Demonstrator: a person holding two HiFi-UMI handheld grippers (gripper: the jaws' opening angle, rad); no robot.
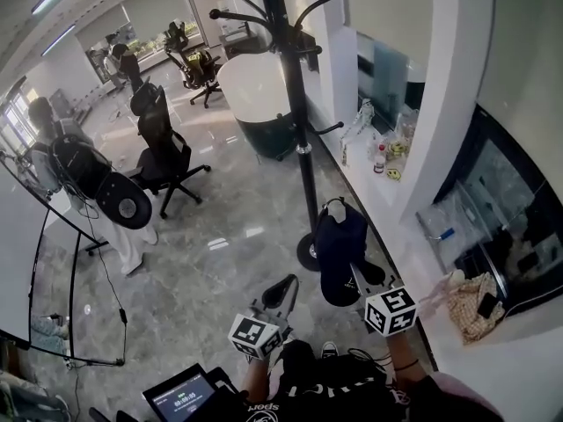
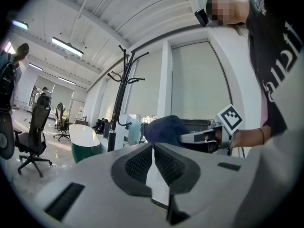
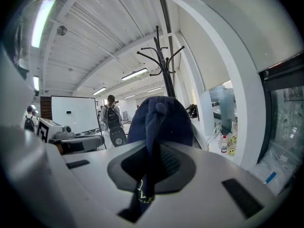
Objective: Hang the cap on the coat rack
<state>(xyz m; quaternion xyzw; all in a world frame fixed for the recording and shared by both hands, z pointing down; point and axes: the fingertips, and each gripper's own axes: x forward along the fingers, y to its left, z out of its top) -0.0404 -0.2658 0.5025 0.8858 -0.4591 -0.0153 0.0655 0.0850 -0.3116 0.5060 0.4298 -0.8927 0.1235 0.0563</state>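
Note:
A dark navy cap [image 1: 339, 244] hangs from my right gripper [image 1: 356, 275], low beside the base of the black coat rack [image 1: 303, 165]. In the right gripper view the jaws are shut on a fold of the cap [image 3: 159, 120], with the crown bulging above them and the coat rack [image 3: 164, 63] standing behind it, its hooks well above. My left gripper [image 1: 281, 293] is held to the left of the cap, shut with nothing in it. Its own view shows the pads together [image 2: 152, 148], with the cap [image 2: 164, 127], the right gripper [image 2: 204, 137] and the rack [image 2: 121, 94] ahead.
A white window ledge [image 1: 369, 183] with small bottles runs right of the rack, and a patterned bag [image 1: 475, 306] lies on it. A round white table [image 1: 259, 95] stands behind the rack. Black office chairs [image 1: 163, 156], a light stand [image 1: 97, 183] and a person [image 1: 44, 121] are at the left.

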